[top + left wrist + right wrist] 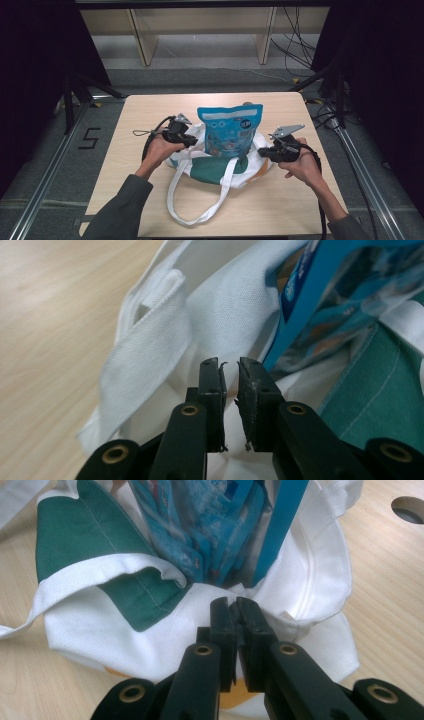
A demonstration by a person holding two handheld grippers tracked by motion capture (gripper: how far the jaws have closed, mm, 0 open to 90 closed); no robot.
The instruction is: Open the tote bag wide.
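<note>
- Wooden worktop [150, 107], pale, mostly bare around the middle.
- White and green tote bag [215, 170] slumped at worktop centre, mouth open upward.
- Blue snack pouch [231, 131] standing upright inside the bag mouth, top half sticking out above the cloth.
- Left gripper [192, 140] at the bag's left rim, just beside the pouch; fingers [212, 385] nearly closed, thin gap between pads, white cloth right behind the tips; cannot tell whether any cloth sits pinched.
- Right gripper [265, 152] at the bag's right rim; fingers [222, 622] clenched together, tips against the white bag edge; looks like a fold of cloth caught between the pads, not certain.
- Pouch wedged between both grippers, blocking a straight line from one to the other.
- Green panel [75, 535] of the bag folded over on the near side, white hem curling across it.
- Long white strap [200, 200] looping off the bag toward the near worktop edge, lying flat, in front of the bag.
- Second white strap [145, 350] bunched beside the left fingers.
- Round hole [410, 507] in the worktop beyond the bag, seen from the right gripper view.
- Wooden shelf frame [200, 35] on the floor behind the worktop, well apart.
- Loose cables [295, 45] on the floor at far right.
- Metal rails [50, 165] running along both sides of the worktop.
</note>
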